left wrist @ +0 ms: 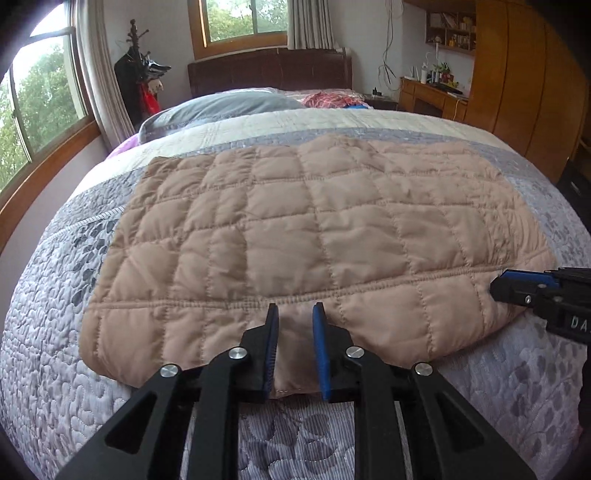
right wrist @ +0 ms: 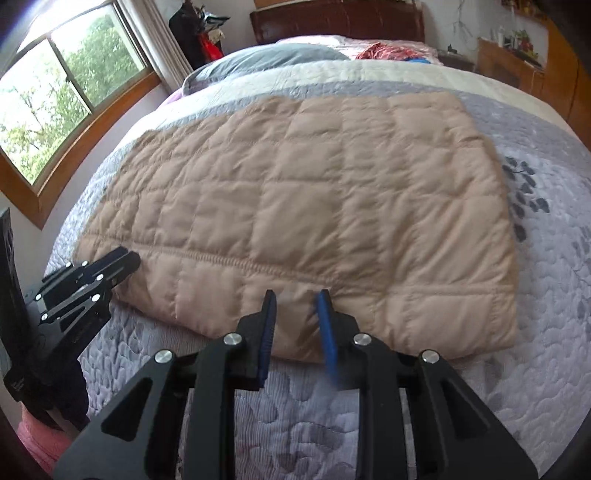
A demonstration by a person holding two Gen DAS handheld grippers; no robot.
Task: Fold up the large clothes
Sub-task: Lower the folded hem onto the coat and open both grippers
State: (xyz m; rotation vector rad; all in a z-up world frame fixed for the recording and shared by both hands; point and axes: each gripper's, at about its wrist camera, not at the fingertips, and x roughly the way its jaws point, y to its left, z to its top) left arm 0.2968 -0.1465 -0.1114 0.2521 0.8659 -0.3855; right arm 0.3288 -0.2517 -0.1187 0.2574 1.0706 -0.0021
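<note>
Left wrist view: the tan quilted garment [left wrist: 314, 236] lies flat on the bed quilt [left wrist: 55, 332], straight ahead of me, long axis running left to right across my reach. My left gripper [left wrist: 295, 314] sits at the near hem, jaws apart, a fold of hem between the pads; I judge it not yet pinched. My right gripper [left wrist: 517, 291] meets the same hem off to the right.

Right wrist view: right gripper [right wrist: 297, 299] also at the near hem, jaws apart, fabric between the fingers. Left gripper [right wrist: 114, 266] touches the hem's left end; its jaws' state I can't read here. Both hands equally near; any fold goes away from me, toward the headboard [right wrist: 332, 22].
</note>
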